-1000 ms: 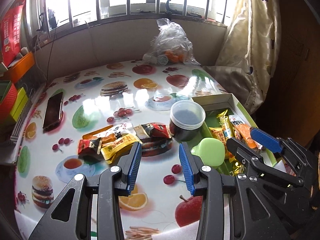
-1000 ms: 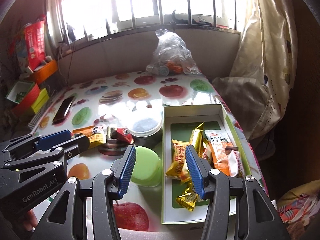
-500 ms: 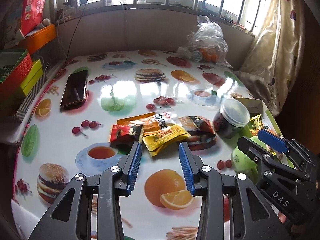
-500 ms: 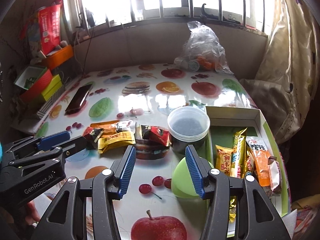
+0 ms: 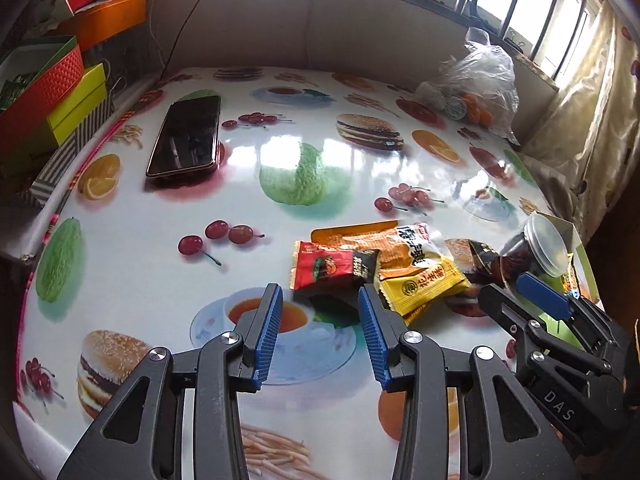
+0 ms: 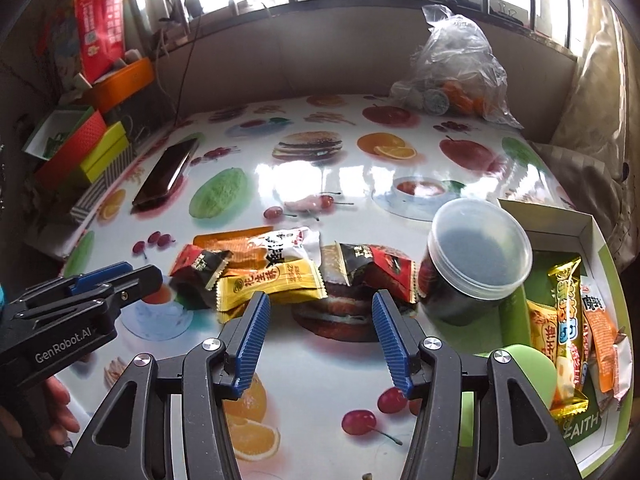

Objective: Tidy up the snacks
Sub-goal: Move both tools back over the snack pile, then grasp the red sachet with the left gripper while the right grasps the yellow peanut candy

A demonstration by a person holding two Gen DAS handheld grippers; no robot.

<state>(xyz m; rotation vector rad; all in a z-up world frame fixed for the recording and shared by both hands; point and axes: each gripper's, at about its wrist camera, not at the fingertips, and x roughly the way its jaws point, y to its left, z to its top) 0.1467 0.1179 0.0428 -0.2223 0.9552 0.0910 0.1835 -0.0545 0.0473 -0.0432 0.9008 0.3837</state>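
Looking down from the left wrist, the left gripper (image 5: 319, 300) hangs over the fruit-print table (image 5: 160, 280), jaws apart and empty; a red snack packet (image 5: 334, 270) lies just beyond its fingertips, against a yellow packet (image 5: 428, 286). A phone (image 5: 186, 142) lies well apart at far left.

From the right wrist, the right gripper (image 6: 318, 308) has just been widening its jaws, nothing between them; the loose packets lie just ahead of the tips. A lidded jar (image 6: 474, 258) stands beside the box (image 6: 560, 220), which holds more packets (image 6: 568, 320).
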